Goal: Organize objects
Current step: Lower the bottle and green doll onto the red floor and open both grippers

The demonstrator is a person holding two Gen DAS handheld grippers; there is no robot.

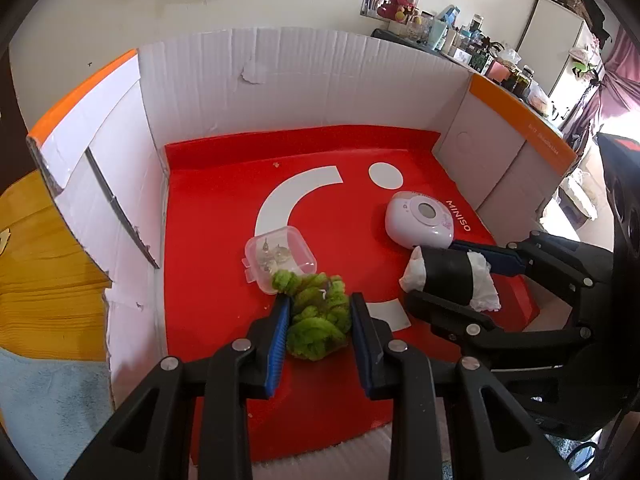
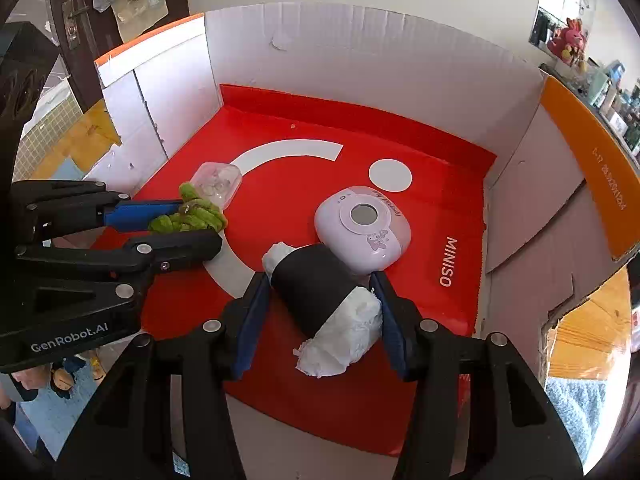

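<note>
A fuzzy green scrunchie (image 1: 318,314) lies on the red mat (image 1: 224,208) inside a white cardboard box. My left gripper (image 1: 320,300) straddles it, its blue pads (image 1: 280,332) close against both sides; it also shows in the right wrist view (image 2: 188,218). A white roll with a black band (image 2: 320,304) lies between the fingers of my right gripper (image 2: 320,280), which stand a little apart from it. A small clear plastic case (image 1: 280,258) touches the scrunchie's far end. A lilac rounded device (image 2: 362,228) lies just beyond the roll.
The box walls (image 1: 300,76) rise at the back and sides, with orange flaps (image 1: 520,116) on top. Wooden floor (image 1: 44,272) and a pale rug lie outside on the left. Cluttered shelves stand at the far right.
</note>
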